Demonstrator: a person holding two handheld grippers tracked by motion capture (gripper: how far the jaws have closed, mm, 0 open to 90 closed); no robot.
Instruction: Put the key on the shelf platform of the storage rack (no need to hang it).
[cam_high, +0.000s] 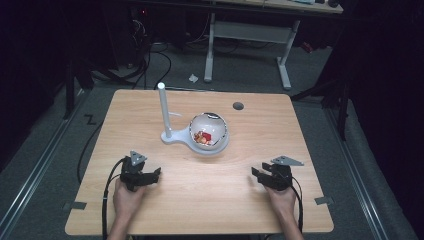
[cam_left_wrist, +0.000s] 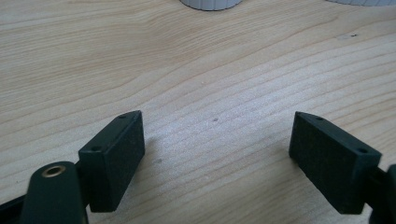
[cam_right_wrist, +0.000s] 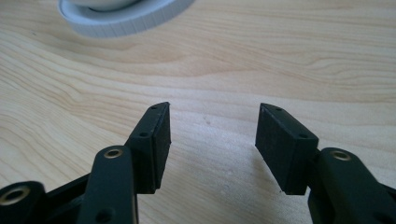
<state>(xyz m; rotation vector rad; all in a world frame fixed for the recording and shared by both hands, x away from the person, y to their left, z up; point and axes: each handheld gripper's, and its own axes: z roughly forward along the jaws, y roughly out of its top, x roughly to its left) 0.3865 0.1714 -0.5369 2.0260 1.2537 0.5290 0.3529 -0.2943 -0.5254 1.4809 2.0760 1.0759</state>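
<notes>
Two tongs rested on the table (cam_high: 200, 185), my left gripper (cam_high: 148, 176) and right gripper (cam_high: 261, 176), both wide open and empty. The bowl (cam_high: 210, 131) sat beyond, between them.

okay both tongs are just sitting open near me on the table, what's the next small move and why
Probably ease the right tongs forward toward the white bowl stand. Both the right tongs and the left tongs rest open on the table at its near edge, holding nothing. The bowl, with red and yellow pieces inside, sits mid-table beside the upright white post, well ahead of both.
</notes>
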